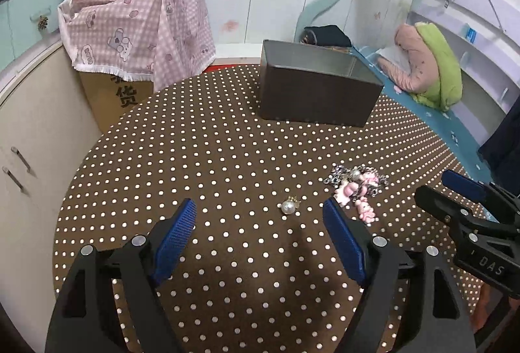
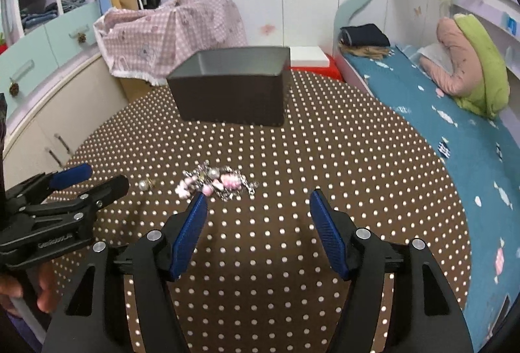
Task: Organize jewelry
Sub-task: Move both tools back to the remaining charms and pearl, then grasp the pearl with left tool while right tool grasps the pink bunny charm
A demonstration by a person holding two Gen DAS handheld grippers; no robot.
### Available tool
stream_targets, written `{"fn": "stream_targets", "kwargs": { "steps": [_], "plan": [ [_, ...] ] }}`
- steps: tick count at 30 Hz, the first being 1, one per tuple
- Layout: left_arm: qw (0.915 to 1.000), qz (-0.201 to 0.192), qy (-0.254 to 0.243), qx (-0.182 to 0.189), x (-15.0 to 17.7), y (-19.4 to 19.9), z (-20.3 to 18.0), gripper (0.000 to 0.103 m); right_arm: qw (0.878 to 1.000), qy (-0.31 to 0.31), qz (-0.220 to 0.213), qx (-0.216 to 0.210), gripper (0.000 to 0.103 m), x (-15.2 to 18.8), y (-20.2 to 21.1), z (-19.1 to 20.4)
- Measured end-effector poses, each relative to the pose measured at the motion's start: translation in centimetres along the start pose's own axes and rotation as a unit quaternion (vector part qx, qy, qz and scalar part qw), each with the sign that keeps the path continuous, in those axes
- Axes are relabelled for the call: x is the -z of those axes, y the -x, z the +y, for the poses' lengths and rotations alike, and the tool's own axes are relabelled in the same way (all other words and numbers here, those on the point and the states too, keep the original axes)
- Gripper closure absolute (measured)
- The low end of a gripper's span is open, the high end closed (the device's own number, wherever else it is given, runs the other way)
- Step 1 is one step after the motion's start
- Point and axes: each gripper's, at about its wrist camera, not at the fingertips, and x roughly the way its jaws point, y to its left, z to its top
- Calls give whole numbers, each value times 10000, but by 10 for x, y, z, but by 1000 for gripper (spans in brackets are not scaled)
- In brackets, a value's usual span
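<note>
A pearl earring [image 1: 288,206] lies on the brown polka-dot table [image 1: 211,164], just ahead of my open, empty left gripper [image 1: 260,210]. A heap of pink charms and silver chain [image 1: 356,184] lies to its right, beside the right fingertip. A dark open box [image 1: 318,90] stands at the table's far side. In the right wrist view the heap [image 2: 217,182] lies ahead and left of my open, empty right gripper [image 2: 258,200], the earring [image 2: 144,184] further left, the box [image 2: 232,96] beyond. The left gripper [image 2: 94,181] shows at the left, the right gripper [image 1: 455,187] at the left view's right edge.
A bed with a blue sheet [image 2: 455,125] and a pink and green pillow [image 2: 471,73] runs along the right. A carton under a pink checked cloth [image 1: 136,28] stands behind the table at the left. White cabinets [image 1: 32,138] stand on the left.
</note>
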Motion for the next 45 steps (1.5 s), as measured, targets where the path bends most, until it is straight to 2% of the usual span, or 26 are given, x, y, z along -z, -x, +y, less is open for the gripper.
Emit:
{"fn": "stream_targets", "kwargs": {
  "steps": [5, 7, 10, 11, 15, 16, 17, 19, 25, 28, 30, 33, 35, 37, 45],
  "plan": [
    [9999, 88, -108, -30, 0, -14, -5, 29, 9999, -29, 151, 16, 39, 4, -14, -3],
    [9998, 147, -147, 7, -2, -19, -8, 37, 9998, -31, 180, -7, 39, 4, -18, -3],
    [9994, 285, -178, 54, -3, -27, -9, 42, 9998, -4, 207, -51, 39, 2, -23, 0],
    [9993, 324, -161, 89, -3, -29, -9, 48, 9998, 6, 198, -58, 39, 2, -24, 1],
    [9992, 327, -242, 4, -6, -32, -9, 57, 9997, 46, 234, -100, 39, -1, -29, 5],
    [9990, 331, -287, -72, -7, -32, -10, 65, 9995, 55, 284, -108, 39, 0, -31, 6],
    [9987, 334, -358, -172, -7, -33, -11, 78, 9994, 56, 305, -135, 39, 0, -32, 6],
    [9985, 325, -371, -240, -8, -32, -10, 92, 9992, 54, 342, -206, 39, -1, -33, 9],
    [9993, 356, -109, 79, -4, -26, 1, 93, 9977, 240, 448, -443, 40, 2, -37, 30],
    [9989, 357, -32, 304, -1, -19, 6, 93, 9967, 302, 524, -539, 56, 1, -43, 41],
    [9990, 318, -55, 314, 0, -15, 6, 93, 9966, 341, 540, -515, 57, 1, -46, 47],
    [9988, 304, -28, 376, 0, -10, 8, 93, 9970, 460, 529, -340, 66, 0, -48, 54],
    [9984, 333, -17, 448, 0, -10, 8, 93, 9969, 551, 530, -207, 79, 0, -49, 56],
    [9983, 333, -25, 479, 1, -9, 5, 93, 9967, 565, 531, -235, 86, -1, -49, 56],
    [9977, 316, -49, 600, -2, -2, -3, 93, 9974, 453, 465, -300, 87, 1, -34, 44]
  ]
}}
